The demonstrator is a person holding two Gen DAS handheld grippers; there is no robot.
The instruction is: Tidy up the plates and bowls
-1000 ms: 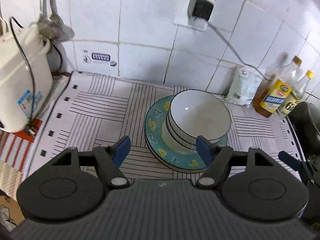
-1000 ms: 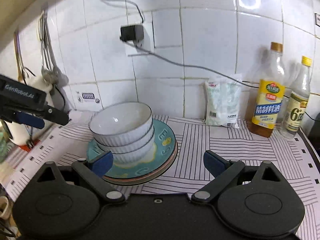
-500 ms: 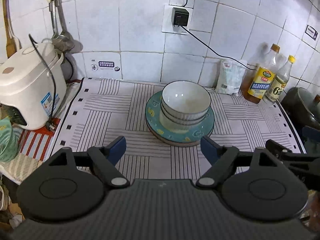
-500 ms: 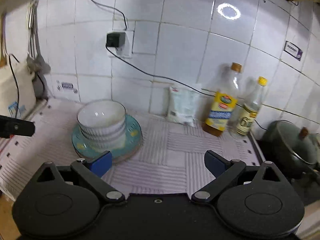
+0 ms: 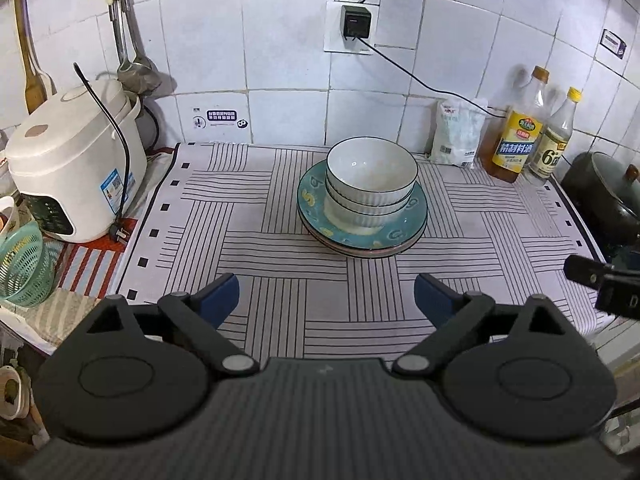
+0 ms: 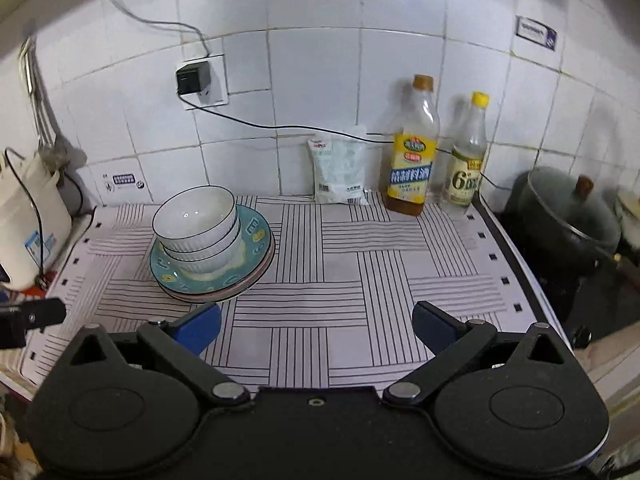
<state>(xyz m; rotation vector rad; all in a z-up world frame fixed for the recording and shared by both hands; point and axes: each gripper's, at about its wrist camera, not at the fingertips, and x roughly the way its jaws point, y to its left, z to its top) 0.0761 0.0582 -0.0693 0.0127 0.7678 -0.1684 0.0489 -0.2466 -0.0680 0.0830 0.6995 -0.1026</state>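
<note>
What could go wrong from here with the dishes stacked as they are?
The white bowls sit nested off-centre on the teal plate, toward its rear-left, so a nudge might tip them. The plates below look unevenly stacked, and could slide on the striped mat. Both tools, left and right, are open and empty.

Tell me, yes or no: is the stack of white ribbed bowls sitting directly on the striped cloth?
No, the white ribbed bowls sit on a teal round plate, which tops other plates on the striped cloth.
</note>
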